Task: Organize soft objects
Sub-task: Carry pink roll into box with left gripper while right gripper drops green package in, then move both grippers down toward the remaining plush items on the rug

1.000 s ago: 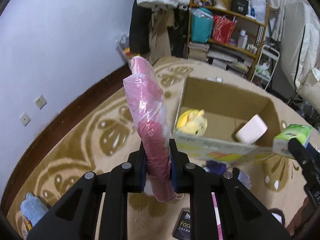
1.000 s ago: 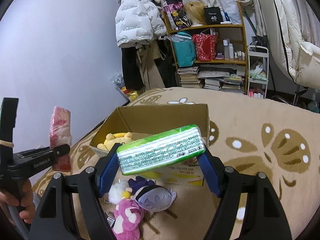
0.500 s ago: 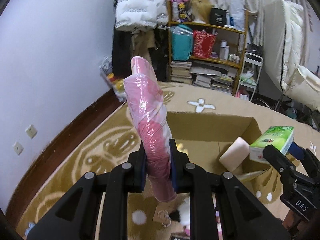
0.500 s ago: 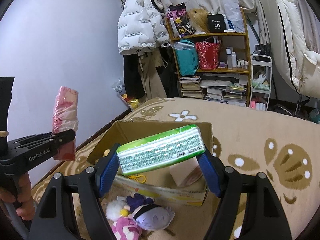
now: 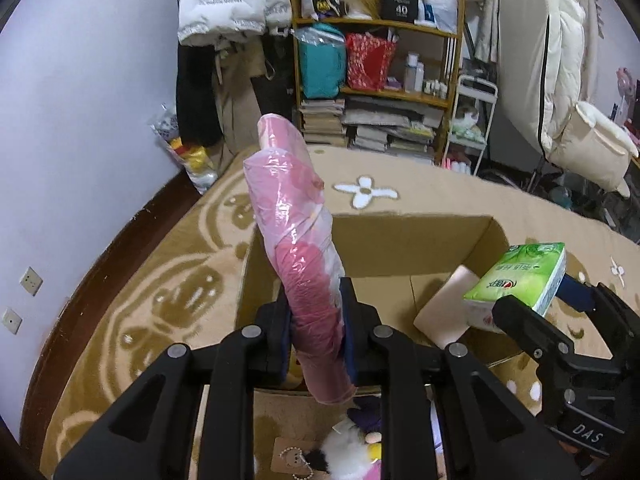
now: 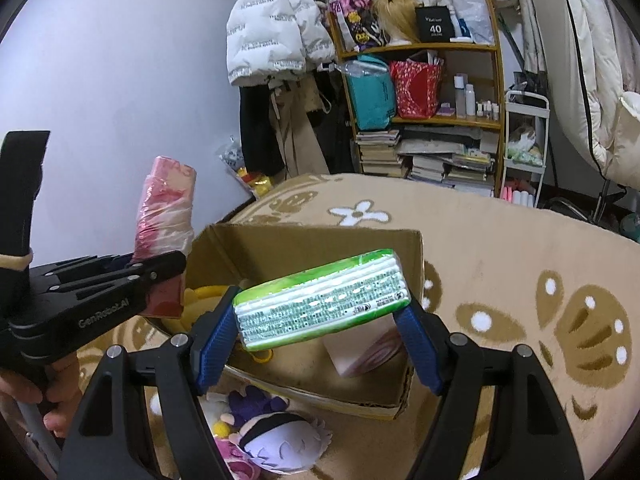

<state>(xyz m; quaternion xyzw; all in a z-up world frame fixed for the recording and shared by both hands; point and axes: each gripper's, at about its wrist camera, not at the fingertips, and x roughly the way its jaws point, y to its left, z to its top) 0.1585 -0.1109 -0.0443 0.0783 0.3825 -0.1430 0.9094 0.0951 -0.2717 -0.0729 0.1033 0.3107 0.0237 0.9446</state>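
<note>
My left gripper (image 5: 314, 328) is shut on a pink plastic-wrapped roll (image 5: 296, 240), held upright above the near left edge of an open cardboard box (image 5: 400, 236). My right gripper (image 6: 316, 320) is shut on a green tissue pack (image 6: 320, 308), held over the box (image 6: 304, 240); the pack also shows in the left wrist view (image 5: 520, 280). Inside the box lie a yellow plush (image 6: 204, 296) and a pink-white pack (image 6: 368, 354). The left gripper and roll (image 6: 168, 216) show at the left of the right wrist view.
Plush toys (image 6: 272, 436) lie on the tan patterned carpet (image 6: 540, 300) in front of the box. A cluttered wooden shelf (image 5: 380, 64), hanging coats (image 5: 224, 8) and a white cart (image 6: 524, 140) stand at the back. A purple wall (image 5: 80, 120) is on the left.
Both grippers have moved forward and over the box with their loads. The box now sits directly under them, and the plush toys have slid toward the bottom of the views.
</note>
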